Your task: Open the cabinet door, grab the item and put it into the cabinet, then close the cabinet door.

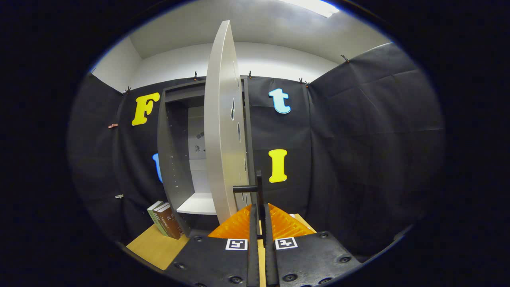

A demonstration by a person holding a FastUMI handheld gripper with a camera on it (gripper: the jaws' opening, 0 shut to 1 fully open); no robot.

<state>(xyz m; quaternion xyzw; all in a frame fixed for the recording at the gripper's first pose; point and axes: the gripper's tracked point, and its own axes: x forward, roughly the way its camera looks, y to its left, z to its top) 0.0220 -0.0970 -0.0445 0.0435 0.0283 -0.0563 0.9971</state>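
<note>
— Gripping what at this point?

— Pinching the slim dark handle (259, 187) of the cabinet door (221, 131), by the look of it. Holding the gripper (259, 215) drawn nearly together, both fingers seeming to press on the upright bar between them.

— Swinging easily?

— Probably. Judging the door as a light, stiff panel, standing edge-on to the fingers and wide open. Expecting the thin, smooth bar to slip if pulled at an angle.

— And locating the item?

— Taking it to be the books (165, 219), though only guessing. Spotting them upright and slightly tilted on the wooden table (155, 247), touching or just beside the outer left wall of the cabinet (171, 159), well apart from the fingers.

— Handling them how?

— Treating them as rigid but fairly heavy for two fingers, with smooth covers likely to slide. Favouring a squeeze across the thickness of one book near the top of the spine, not across the group. Watching for the neighbours toppling once one is lifted.

— Placing where?

— Aiming for the pale shelf (197, 203) inside, low behind the open door.
</note>
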